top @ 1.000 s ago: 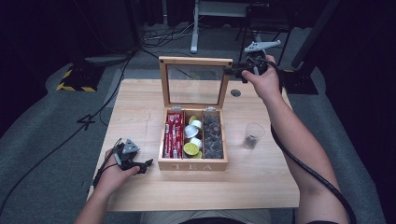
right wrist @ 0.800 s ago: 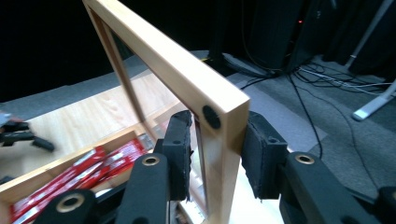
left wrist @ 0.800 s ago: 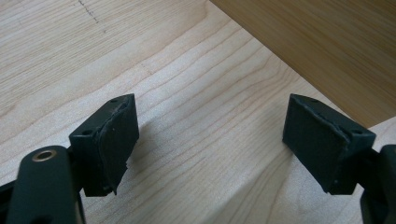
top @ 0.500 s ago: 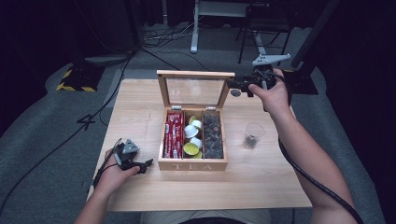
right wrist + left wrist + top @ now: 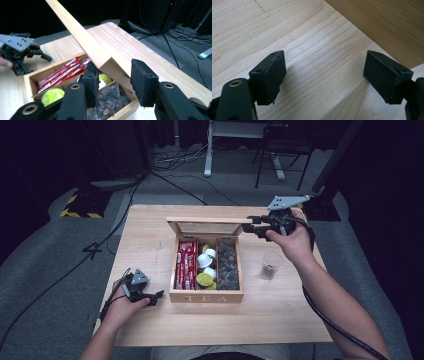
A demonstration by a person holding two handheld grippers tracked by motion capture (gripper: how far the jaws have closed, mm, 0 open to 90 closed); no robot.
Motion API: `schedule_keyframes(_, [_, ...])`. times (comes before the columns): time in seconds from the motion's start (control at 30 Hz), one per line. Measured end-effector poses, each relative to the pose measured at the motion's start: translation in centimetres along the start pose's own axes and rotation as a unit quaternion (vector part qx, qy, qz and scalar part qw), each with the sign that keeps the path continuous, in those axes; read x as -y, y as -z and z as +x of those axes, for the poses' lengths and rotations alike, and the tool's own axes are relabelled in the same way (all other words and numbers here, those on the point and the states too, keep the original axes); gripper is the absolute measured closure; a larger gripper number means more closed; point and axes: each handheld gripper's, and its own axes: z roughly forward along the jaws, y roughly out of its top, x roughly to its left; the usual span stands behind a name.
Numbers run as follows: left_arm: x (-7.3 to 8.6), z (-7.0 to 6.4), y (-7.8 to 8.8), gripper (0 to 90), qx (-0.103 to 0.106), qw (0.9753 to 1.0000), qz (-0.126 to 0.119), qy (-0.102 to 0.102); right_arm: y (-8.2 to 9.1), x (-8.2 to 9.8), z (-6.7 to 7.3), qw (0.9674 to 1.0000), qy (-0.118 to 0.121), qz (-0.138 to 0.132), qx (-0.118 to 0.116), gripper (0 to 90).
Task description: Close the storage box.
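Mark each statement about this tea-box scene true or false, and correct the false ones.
1. The hinged lid of the wooden tea box lies fully shut. False: it is raised, tilted over the box.
2. The right gripper has its jaws either side of the lid's corner. True.
3. The red packets fill the box's left compartment. True.
4. The left gripper holds a red packet. False: its jaws are open over the pale wooden table, empty.
5. The small clear glass cup stands inside the box. False: it stands on the table, right of the box.
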Motion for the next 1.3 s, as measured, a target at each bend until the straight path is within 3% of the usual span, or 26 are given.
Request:
schedule_keyframes(0.23, [0.0, 0.0, 0.0, 18.8, -0.001, 1.0, 0.0, 0.001, 0.4, 1.7, 2.3, 0.9995, 0.021, 0.024, 0.006, 57.6])
schedule_keyframes(0.6, [0.0, -0.1, 0.0, 18.7, -0.007, 1.0, -0.001, 0.0, 0.4, 3.9, 3.9, 0.9994, 0.017, 0.029, 0.003, 53.6])
schedule_keyframes(0.93, [-0.1, -0.2, -0.1, 18.5, -0.004, 1.0, -0.001, 0.008, 0.3, 6.5, 5.8, 0.9988, 0.035, 0.033, 0.012, 51.5])
schedule_keyframes(1.3, [-0.1, -0.2, -0.1, 18.4, -0.006, 1.0, -0.001, 0.002, 0.1, 9.2, 7.5, 0.9984, 0.039, 0.036, 0.019, 50.2])
